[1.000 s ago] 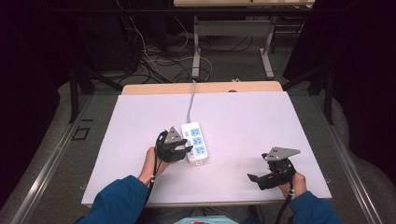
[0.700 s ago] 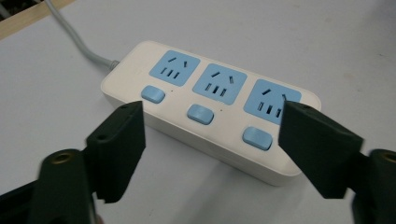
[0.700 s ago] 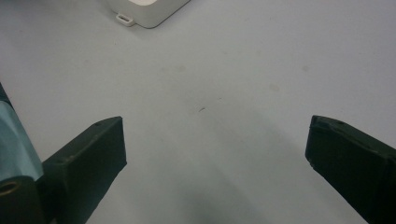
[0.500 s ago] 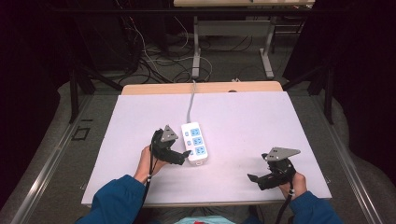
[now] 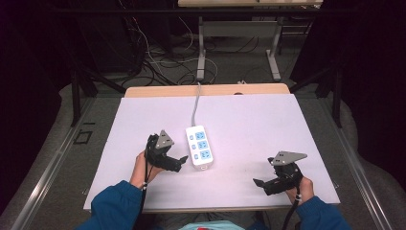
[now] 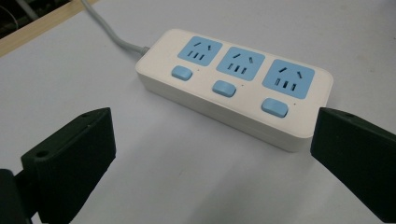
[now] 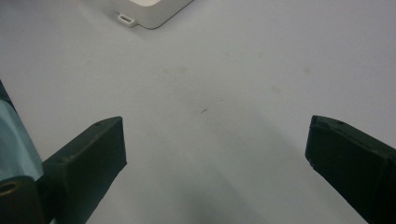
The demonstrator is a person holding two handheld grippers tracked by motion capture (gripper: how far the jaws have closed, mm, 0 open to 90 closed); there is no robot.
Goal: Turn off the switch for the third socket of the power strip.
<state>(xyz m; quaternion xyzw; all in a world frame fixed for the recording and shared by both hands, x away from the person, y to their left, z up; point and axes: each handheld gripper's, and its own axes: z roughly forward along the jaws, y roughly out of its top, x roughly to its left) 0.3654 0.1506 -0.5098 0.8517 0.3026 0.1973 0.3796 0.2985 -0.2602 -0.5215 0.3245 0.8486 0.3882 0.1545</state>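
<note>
The power strip (image 5: pixel 199 146) is seen lying flat on the white worktop (image 5: pixel 258 124), a little left of the middle, with its grey cable (image 5: pixel 196 103) running away to the far edge. It has 3 blue sockets and 3 blue switches on its top face. Its body is judged to be stiff plastic, light, smooth and perhaps a little slippery; it is not thought to be fragile. The best hold is expected across the 2 long sides, near the middle, where the walls are flat and parallel. The cable may pull against a lift or a slide.

The left hand-held gripper (image 5: pixel 181 163) is held just beside the strip's near left side; its jaws have just been opening, now stand wide apart, and nothing is between them. The right hand-held gripper (image 5: pixel 257 184) rests well apart at the near right, jaws also apart and empty.
</note>
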